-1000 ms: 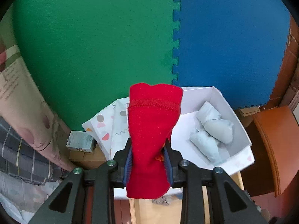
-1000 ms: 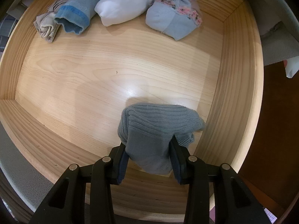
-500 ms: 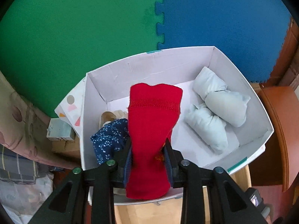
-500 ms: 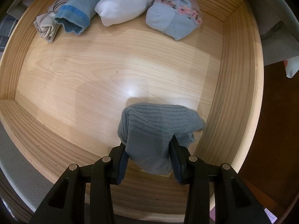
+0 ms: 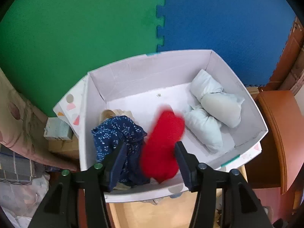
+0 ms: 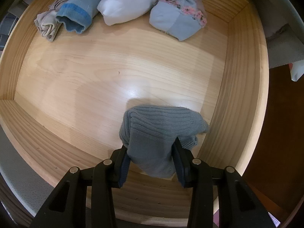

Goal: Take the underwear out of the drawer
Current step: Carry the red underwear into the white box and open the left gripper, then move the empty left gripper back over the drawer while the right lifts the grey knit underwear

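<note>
L gripper (image 5: 150, 152) hangs over the white box (image 5: 264, 131), jaws spread apart w/ nothing pinched. The red roll (image 5: 163, 142) sits between the fingers but reads motion-blurred and clear of both pads, so prob. falling free into the box. Makes sense: the box is the drop spot, so the jaws open right above it. Just L of the red roll lies a dark blue patterned piece (image 5: 115, 133), w/ a beige bit behind it. To the R, pale rolled items (image 5: 212, 114) are bunched vs. the R wall, touching each other. Box sits on the green/blue foam mat (image 5: 114, 19).

R gripper (image 6: 152, 153) is above the wooden drawer (image 6: 241, 95), near its front-R corner, jaws clamped on a grey ribbed roll (image 6: 157, 133). Grip is across the roll's middle, so it stays bundled and won't unfurl on the lift. It casts a shadow on the drawer floor; can't tell if it's lifted clear.

Along the drawer's back wall, L to R: beige roll (image 6: 47, 24), blue-banded roll (image 6: 83, 9), white roll (image 6: 131, 1), pale blue floral-trim roll (image 6: 178, 17). Neighbours touch or nearly so; all well apart from the grey one. Judgement: task approx. midway, 4 rolls plus the grey one not yet out.
</note>
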A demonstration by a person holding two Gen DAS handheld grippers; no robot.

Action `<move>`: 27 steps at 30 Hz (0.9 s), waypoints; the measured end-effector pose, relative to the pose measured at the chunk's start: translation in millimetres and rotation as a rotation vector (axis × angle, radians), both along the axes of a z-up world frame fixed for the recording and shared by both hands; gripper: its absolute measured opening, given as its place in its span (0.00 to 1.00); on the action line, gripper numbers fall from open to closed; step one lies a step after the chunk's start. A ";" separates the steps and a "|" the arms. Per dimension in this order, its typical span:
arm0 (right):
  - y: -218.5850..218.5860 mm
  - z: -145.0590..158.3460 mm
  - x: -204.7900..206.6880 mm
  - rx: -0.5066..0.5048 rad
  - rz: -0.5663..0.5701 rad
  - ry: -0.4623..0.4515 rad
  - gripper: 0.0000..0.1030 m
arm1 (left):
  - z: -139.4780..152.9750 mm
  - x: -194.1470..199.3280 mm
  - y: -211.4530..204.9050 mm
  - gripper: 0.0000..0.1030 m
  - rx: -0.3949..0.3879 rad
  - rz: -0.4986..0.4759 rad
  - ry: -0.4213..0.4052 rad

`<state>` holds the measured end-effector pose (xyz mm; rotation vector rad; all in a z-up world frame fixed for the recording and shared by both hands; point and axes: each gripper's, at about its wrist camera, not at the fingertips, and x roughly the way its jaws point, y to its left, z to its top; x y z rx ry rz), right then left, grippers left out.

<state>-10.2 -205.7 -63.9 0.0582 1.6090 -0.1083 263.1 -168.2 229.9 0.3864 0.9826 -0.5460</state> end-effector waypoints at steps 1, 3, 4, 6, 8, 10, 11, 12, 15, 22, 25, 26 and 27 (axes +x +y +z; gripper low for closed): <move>0.8 -0.3 0.1 -0.001 0.000 0.001 0.37 | 4.4 -3.1 2.0 0.52 0.001 -0.003 -0.015; 1.6 -0.5 0.6 -0.004 -0.001 0.002 0.38 | 12.4 -8.0 7.3 0.53 0.000 0.002 -0.037; 1.8 -0.7 0.9 -0.003 -0.002 0.004 0.38 | 17.2 -11.3 11.2 0.53 -0.006 0.006 -0.045; 1.4 -0.8 1.7 0.000 -0.006 0.006 0.38 | 25.9 -19.3 19.1 0.53 -0.014 0.004 -0.058; 1.6 -0.6 2.7 0.000 -0.007 0.006 0.38 | 32.3 -32.0 29.5 0.53 0.001 0.003 -0.094; 1.5 -1.1 3.8 -0.002 -0.005 0.009 0.38 | 34.5 -41.0 37.3 0.53 0.022 0.007 -0.117; 2.0 -1.0 4.6 -0.004 -0.004 0.011 0.38 | 34.9 -47.1 43.0 0.53 0.038 0.016 -0.130; 3.1 -0.8 5.7 -0.008 -0.002 0.014 0.38 | 34.0 -51.7 48.1 0.53 0.045 0.023 -0.134; 6.0 -1.5 7.5 -0.016 0.000 0.017 0.38 | 26.2 -66.7 67.7 0.53 0.044 0.036 -0.114; 12.7 -2.2 9.6 -0.029 0.004 0.025 0.39 | -15.6 -101.2 113.5 0.53 0.067 0.127 -0.095; 14.1 -3.6 10.0 -0.032 0.005 0.027 0.39 | -39.4 -116.0 124.5 0.53 0.088 0.155 -0.104; 14.7 -3.5 10.5 -0.033 0.005 0.028 0.39 | -47.3 -119.4 126.5 0.53 0.090 0.161 -0.101; 15.3 -3.7 10.7 -0.033 0.004 0.028 0.39 | -56.2 -123.3 129.0 0.53 0.091 0.171 -0.099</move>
